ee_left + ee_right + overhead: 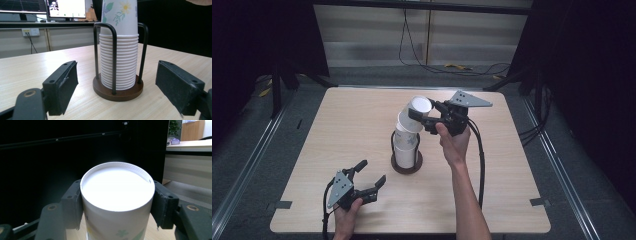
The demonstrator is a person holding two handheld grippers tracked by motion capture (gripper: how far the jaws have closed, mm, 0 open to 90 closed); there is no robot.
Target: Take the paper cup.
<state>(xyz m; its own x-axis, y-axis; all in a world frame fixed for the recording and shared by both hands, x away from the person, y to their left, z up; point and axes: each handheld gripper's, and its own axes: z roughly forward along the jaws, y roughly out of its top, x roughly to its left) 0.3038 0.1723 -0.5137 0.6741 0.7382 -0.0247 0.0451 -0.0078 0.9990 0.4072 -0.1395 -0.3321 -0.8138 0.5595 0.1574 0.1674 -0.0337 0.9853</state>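
Observation:
A stack of upturned white paper cups [406,150] with flower prints stands in a black wire holder on a round brown base [407,168] at the middle of the wooden table [337,130]. The top cup [418,107] is lifted and tilted to the right, bottom up. My right gripper [421,116] is shut on it, its pads [72,205] pressing on both sides of the cup [117,192]. My left gripper [372,172] rests low at the front left, open and empty. Its jaws point at the cup stack [119,62] and the holder base [117,91], apart from them.
Black cables [452,65] lie on the floor beyond the table's far edge. Dark curtains flank both sides. Grey tape marks [539,202] sit by the table's front corners. In the left gripper view, monitors [66,8] stand on a desk behind.

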